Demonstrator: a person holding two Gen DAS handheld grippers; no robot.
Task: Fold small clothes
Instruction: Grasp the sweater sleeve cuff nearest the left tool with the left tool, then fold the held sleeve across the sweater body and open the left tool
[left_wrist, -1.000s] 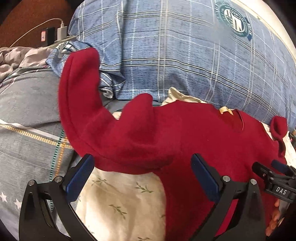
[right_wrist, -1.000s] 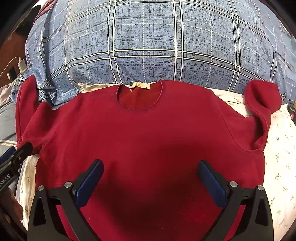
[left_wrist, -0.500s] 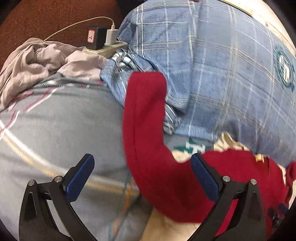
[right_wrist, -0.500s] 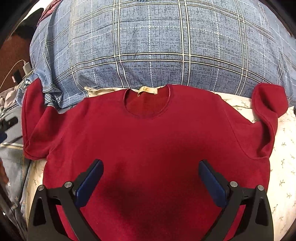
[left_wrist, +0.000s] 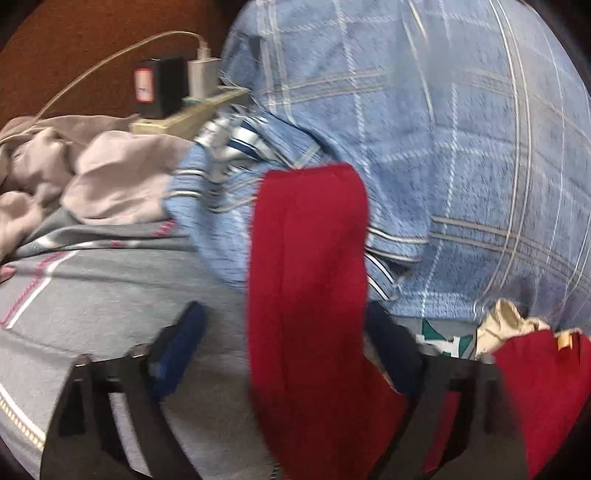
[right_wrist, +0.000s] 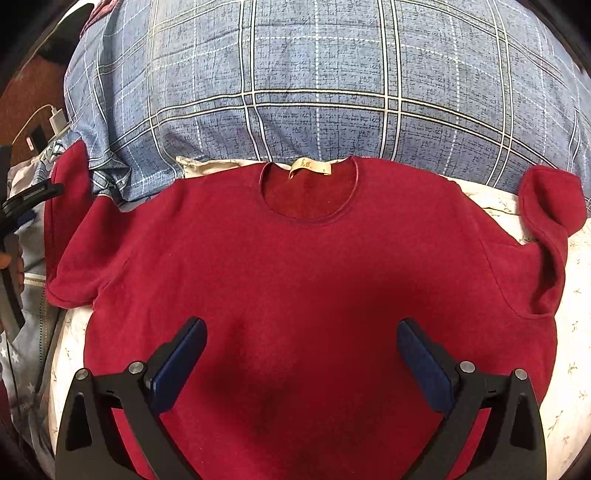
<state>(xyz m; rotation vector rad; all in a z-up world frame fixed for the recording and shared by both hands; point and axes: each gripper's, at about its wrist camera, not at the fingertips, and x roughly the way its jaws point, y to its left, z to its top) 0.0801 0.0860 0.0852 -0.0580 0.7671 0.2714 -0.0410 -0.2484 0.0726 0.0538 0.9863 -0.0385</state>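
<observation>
We are at the first fold: our left claw (left_wrist: 284, 354), wide open, straddles the sweater (right_wrist: 306, 280) sleeve (left_wrist: 306, 258); it must close next. Our right claw (right_wrist: 301, 363) hovers open, empty.

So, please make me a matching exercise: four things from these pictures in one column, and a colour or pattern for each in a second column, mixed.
Things:
1. sweater
2. pillow
3. neck label
4. charger plug

Colours:
A. white
B. blue plaid
C. dark red
D. tan

Pairs: 1-C, 2-B, 3-D, 4-A
</observation>
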